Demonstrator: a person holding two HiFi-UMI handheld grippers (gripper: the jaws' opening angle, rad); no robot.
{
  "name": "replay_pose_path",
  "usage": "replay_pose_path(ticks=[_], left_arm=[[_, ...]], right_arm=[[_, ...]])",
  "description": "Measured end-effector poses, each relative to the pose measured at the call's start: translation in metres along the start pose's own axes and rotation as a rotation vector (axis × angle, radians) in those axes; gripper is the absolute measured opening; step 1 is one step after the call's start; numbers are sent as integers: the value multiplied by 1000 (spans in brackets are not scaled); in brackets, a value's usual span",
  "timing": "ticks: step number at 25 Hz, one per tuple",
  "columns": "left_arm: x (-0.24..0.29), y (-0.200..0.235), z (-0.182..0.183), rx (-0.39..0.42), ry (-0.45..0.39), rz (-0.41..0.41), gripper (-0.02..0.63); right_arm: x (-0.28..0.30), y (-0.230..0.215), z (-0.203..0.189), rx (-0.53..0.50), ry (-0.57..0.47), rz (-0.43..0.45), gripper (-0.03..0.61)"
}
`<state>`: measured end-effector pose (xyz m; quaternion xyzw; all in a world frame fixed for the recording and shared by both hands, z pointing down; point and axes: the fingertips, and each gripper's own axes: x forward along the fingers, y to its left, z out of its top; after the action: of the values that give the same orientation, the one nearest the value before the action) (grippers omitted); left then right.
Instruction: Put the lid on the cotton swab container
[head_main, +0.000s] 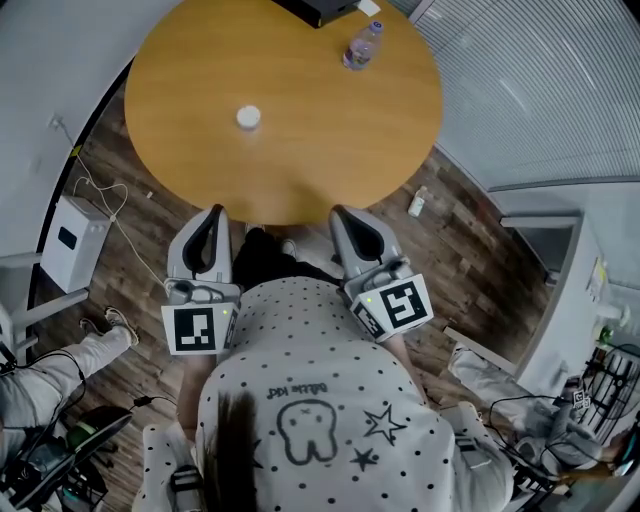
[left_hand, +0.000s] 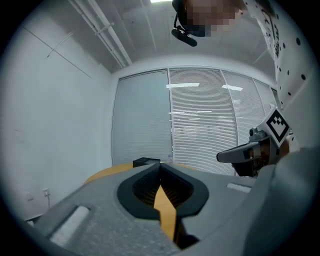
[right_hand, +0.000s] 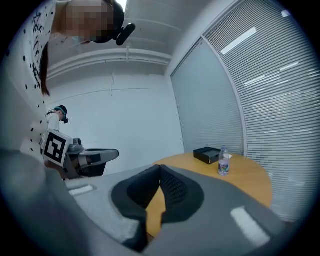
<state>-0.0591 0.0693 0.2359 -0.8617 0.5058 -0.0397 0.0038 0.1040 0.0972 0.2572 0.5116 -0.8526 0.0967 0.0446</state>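
Left tool (head_main: 212, 220) and right tool (head_main: 347, 218) both closed tight, empty, at the near edge of the round desk (head_main: 330, 140). Small white cotton swab container (head_main: 248, 117) sits mid-desk, well apart from both.

Matt, grainy grey plastic on left gripper (left_hand: 160, 166) and right gripper (right_hand: 160, 168); ribbed black rubbery pads (right_hand: 176, 188). Beyond the jaws, smooth satin wood-look table (right_hand: 246, 178), clear glossy plastic bottle (right_hand: 223, 163), matt black box (right_hand: 206, 155).

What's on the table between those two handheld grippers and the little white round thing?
Nothing: in the head view, only bare tabletop separates the left gripper and right gripper from the small white round thing.
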Motion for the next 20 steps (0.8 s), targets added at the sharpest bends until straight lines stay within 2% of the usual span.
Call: replay_pose_path(ticks=[20], left_arm=[[4, -5, 7, 1, -11, -25, 9]], right_arm=[[3, 1, 9, -25, -16, -1, 3]])
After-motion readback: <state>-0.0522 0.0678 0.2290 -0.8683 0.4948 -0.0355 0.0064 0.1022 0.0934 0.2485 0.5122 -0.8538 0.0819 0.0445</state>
